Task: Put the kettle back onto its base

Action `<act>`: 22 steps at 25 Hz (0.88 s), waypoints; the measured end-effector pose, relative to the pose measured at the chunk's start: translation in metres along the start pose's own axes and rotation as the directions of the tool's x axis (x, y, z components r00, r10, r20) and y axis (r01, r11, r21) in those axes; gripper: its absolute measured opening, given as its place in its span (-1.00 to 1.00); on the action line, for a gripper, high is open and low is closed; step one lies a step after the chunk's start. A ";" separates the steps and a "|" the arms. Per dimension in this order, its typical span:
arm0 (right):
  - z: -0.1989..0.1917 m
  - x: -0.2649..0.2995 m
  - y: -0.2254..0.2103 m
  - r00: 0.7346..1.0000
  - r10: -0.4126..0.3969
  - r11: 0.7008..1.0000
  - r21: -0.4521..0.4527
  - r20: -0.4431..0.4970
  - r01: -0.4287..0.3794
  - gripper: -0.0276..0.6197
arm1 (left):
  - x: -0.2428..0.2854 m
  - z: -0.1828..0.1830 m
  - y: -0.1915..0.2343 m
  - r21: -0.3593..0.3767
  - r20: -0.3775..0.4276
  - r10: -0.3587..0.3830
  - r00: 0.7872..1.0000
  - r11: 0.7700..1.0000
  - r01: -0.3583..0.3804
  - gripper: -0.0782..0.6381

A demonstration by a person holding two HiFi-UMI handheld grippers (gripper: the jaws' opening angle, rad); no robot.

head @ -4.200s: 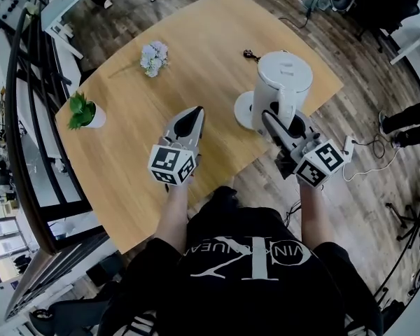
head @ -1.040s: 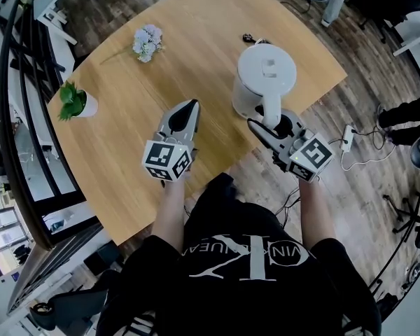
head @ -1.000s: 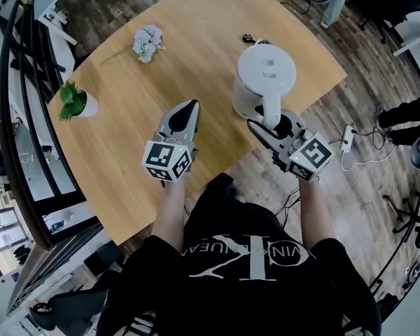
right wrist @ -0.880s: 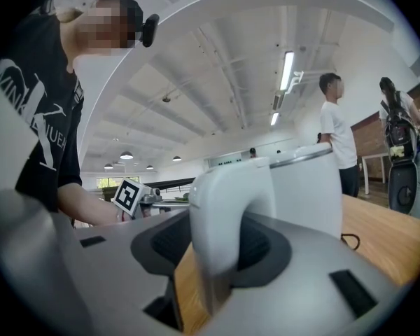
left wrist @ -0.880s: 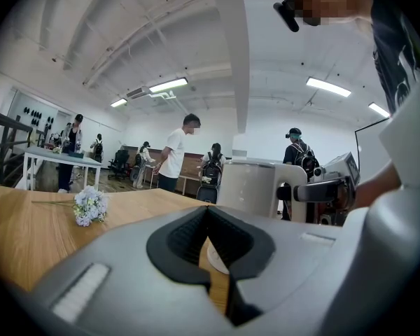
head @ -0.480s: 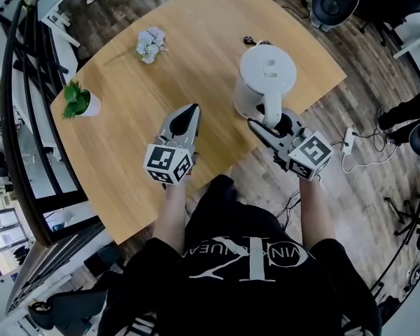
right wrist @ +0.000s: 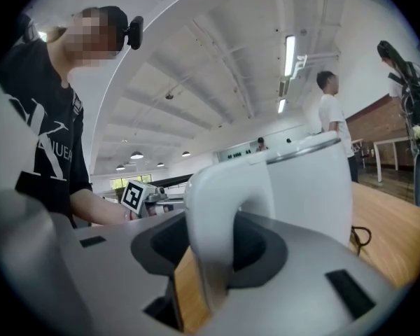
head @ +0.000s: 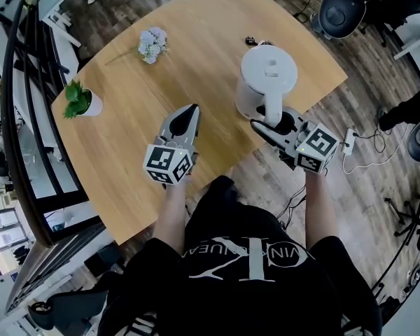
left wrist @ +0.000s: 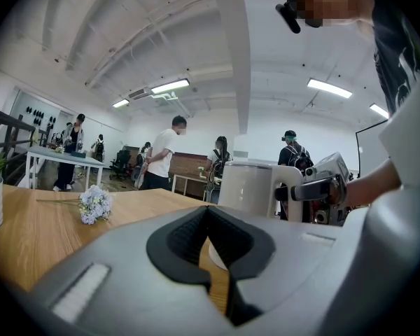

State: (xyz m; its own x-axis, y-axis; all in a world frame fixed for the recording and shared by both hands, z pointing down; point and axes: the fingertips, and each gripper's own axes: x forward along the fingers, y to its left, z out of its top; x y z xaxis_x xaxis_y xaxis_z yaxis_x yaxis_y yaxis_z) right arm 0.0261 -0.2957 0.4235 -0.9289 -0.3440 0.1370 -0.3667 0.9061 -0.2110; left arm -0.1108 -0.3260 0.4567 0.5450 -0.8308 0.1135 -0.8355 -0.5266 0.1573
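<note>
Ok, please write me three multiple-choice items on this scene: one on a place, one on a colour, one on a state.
1. What is between the jaws of the right hand-held gripper? A the kettle handle B the flowers C nothing
2. What colour is the kettle? A black B white C red
3. How do the jaws of the left hand-held gripper stand? A wide apart B closed on the plant pot C together, empty
Answers: 1 A, the handle fills that gripper's view; 2 B, body and lid are white; 3 C, its view shows them meeting on nothing.
</note>
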 end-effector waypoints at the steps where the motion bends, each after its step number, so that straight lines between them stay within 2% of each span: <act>1: -0.001 0.001 0.001 1.000 0.011 1.000 -0.005 -0.016 -0.011 -0.48 | 0.000 0.000 0.000 -0.001 0.002 -0.002 1.000 1.000 0.002 -0.75; 4: -0.002 0.001 0.001 0.999 0.040 0.999 -0.016 -0.035 -0.040 -0.48 | 0.000 0.000 0.000 0.000 0.001 -0.006 1.000 1.000 0.006 -0.75; 8: 0.001 -0.002 -0.002 0.999 0.045 0.999 0.021 0.020 -0.045 -0.48 | 0.003 -0.001 -0.002 -0.001 -0.004 -0.013 1.000 1.000 0.013 -0.75; 9: -0.006 -0.001 -0.002 0.999 0.043 0.999 0.029 -0.007 -0.042 -0.48 | 0.003 0.000 -0.002 -0.001 -0.004 -0.015 1.000 1.000 0.015 -0.75; 11: -0.043 0.004 -0.003 0.985 0.031 1.000 -0.001 -0.171 -0.031 -0.47 | 0.003 -0.001 -0.003 0.001 -0.005 -0.018 1.000 1.000 0.018 -0.75; 12: -0.060 0.007 -0.003 0.974 0.013 0.999 -0.029 -0.227 -0.020 -0.36 | 0.003 -0.001 -0.004 0.002 -0.007 -0.018 1.000 1.000 0.018 -0.75; 16: -0.059 0.008 -0.013 0.991 -0.073 0.997 0.022 -0.114 0.076 -0.36 | 0.003 -0.003 0.000 0.006 -0.018 -0.019 1.000 1.000 0.019 -0.75; 22: -0.065 0.007 -0.016 0.990 -0.066 0.996 0.045 -0.123 0.071 -0.36 | 0.000 -0.011 0.004 -0.010 -0.025 -0.002 1.000 1.000 0.002 -0.75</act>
State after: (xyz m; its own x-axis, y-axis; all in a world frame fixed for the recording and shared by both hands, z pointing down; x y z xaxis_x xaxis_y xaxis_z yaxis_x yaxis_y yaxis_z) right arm 0.0285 -0.2962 0.4907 -0.8894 -0.3696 0.2689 -0.4341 0.8673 -0.2437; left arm -0.1134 -0.3267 0.4679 0.5482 -0.8249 0.1379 -0.8338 -0.5261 0.1671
